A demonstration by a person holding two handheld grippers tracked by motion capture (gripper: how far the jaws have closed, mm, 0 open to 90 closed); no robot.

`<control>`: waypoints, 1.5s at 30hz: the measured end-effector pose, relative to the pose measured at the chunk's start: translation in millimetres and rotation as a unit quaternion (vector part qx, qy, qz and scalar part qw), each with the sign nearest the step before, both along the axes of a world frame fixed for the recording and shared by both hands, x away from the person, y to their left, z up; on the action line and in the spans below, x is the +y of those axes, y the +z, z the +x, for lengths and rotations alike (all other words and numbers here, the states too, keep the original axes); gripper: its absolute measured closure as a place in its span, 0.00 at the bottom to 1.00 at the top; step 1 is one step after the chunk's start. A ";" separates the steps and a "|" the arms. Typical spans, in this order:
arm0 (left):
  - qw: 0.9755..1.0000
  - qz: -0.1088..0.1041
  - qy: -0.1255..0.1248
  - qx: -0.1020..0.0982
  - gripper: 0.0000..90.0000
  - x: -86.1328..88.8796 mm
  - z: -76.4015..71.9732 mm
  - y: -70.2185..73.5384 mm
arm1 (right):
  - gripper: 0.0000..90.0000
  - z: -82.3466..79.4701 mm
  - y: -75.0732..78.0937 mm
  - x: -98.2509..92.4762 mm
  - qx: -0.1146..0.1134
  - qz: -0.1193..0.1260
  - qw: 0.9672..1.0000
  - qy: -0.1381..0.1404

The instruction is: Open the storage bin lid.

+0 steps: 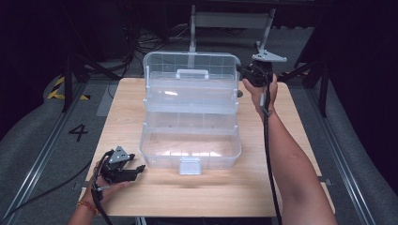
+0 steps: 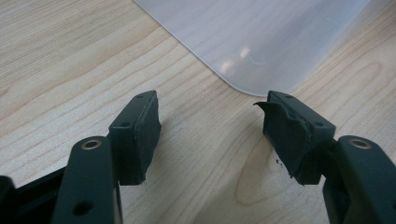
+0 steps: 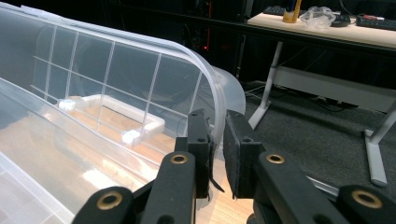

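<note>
The right hand-held gripper (image 1: pixel 244 70) is clamped on the right edge of the raised lid (image 1: pixel 190 68) of a clear plastic storage box (image 1: pixel 190 136), its jaws nearly together with the thin rim pinched between the pads, as the right gripper view shows. The lid stands open at the far side of the desk (image 1: pixel 291 122), a moulded handle (image 1: pixel 192 73) at its centre, and the box runs with its long axis left to right across the middle of the desk. The lid lies directly in this gripper's grip, so the right hand is the one placed to swing it; any closing move would likely carry it forward and down toward the near side. The left hand-held gripper (image 1: pixel 136 169) rests near the near-left corner of the desk, jaws parted with nothing between them, pointing at the box's near-left corner, which sits just beyond its fingertips without touching. The box's lower tub and upper tray (image 1: pixel 190 96) appear empty; a latch (image 1: pixel 189 165) hangs at the near wall.
</note>
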State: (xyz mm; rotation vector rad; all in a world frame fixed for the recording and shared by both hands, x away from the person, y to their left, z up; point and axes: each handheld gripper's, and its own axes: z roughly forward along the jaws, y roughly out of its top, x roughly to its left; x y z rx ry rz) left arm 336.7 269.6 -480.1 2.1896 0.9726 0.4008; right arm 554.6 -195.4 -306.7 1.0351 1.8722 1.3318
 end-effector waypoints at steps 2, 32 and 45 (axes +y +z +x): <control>1.000 0.000 0.000 0.000 0.41 0.0 0.0 0.0 | 0.91 1.1 -0.5 0.3 0.002 -0.001 1.000 -0.001; 1.000 0.000 -0.001 0.000 0.41 0.0 0.2 0.0 | 0.90 14.1 -4.7 4.0 0.014 -0.013 1.000 -0.013; 1.000 0.000 -0.001 0.000 0.41 0.0 0.2 -0.1 | 0.89 17.5 -6.5 5.0 0.017 -0.017 1.000 -0.017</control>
